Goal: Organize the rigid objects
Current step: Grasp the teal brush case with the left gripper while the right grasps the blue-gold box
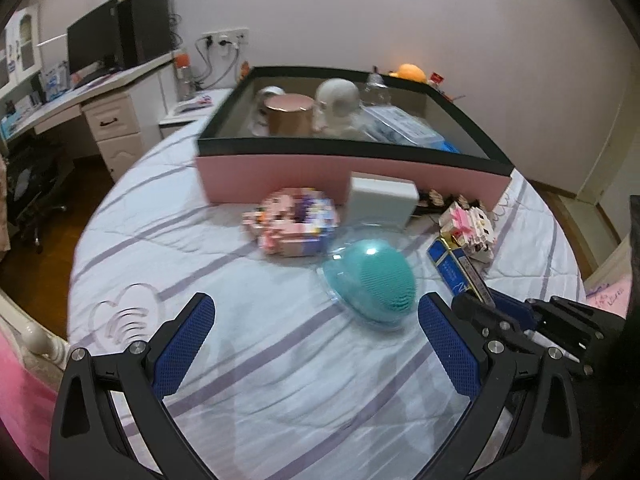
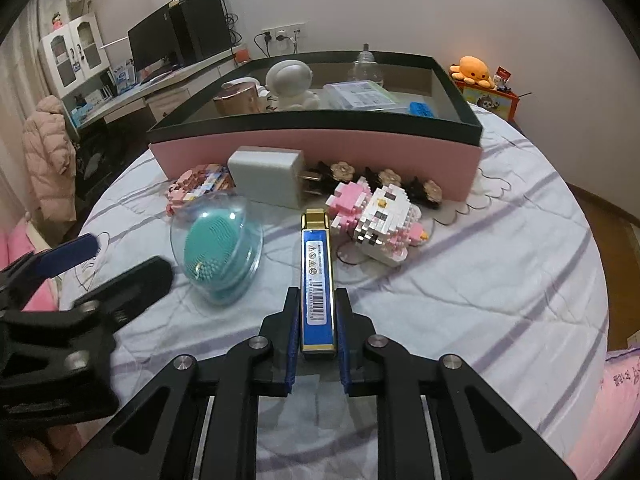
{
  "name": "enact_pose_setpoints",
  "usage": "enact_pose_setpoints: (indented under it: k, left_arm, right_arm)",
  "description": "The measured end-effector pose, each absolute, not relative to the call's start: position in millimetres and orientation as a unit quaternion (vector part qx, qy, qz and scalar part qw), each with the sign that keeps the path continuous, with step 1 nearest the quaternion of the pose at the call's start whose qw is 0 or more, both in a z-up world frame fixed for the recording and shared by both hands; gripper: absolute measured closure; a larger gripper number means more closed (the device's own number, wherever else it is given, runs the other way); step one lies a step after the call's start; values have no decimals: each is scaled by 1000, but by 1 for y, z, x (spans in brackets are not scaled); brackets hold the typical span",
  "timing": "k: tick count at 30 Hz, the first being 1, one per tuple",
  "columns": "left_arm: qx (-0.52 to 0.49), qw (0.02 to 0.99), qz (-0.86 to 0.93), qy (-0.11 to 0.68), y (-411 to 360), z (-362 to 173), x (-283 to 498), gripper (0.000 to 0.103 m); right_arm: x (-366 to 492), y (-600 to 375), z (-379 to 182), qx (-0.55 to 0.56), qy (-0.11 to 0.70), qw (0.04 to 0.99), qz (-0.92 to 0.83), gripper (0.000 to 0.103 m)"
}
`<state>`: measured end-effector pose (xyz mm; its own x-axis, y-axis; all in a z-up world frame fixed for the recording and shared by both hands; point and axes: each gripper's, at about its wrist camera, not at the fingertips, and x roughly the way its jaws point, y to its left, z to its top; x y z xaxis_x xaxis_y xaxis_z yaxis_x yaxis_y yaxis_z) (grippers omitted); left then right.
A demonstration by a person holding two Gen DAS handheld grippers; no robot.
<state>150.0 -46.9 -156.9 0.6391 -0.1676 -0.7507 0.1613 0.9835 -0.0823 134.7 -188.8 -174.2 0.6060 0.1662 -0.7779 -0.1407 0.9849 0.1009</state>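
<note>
My right gripper [image 2: 317,300] is shut on a long blue and gold box [image 2: 317,276], which also shows in the left wrist view [image 1: 456,268]. My left gripper [image 1: 316,308] is open over the bed, just in front of a teal silicone brush in a clear case [image 1: 370,280], also in the right wrist view [image 2: 218,246]. A pink box with a black rim [image 1: 352,168] [image 2: 316,148] holds a copper tin [image 1: 289,114], a white astronaut figure [image 2: 290,84] and other items. A white charger [image 2: 266,178], a pink brick model [image 1: 294,220] and a white brick cat [image 2: 380,220] lie before it.
Everything sits on a white bed cover with purple stripes [image 1: 280,360]. Dark flower hair clips [image 2: 384,178] lie against the box front. A desk with a monitor [image 1: 104,46] stands at the left. An orange plush toy [image 2: 474,68] sits behind the box at the right.
</note>
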Motion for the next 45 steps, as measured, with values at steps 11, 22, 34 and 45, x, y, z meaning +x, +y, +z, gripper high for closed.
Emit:
enact_pose_setpoints:
  k: [11,22,34,45]
  left_arm:
    - [-18,892,-88,444,-63,-178,180,10]
    - [-49,895,-124,426,-43,-169,160,45]
    - [-48,906,-111,406,-16,-151,140,45]
    - [-50,920,-114,371,-8,-118,146,45]
  right_arm:
    - [131,-205,-175,31,436,895,85,87]
    - [127,-205,-174,41,437,894,92,87]
    - [114,-197,-159,51,427,896,114,87]
    - [119,-189,-127,44,397,909,122,87]
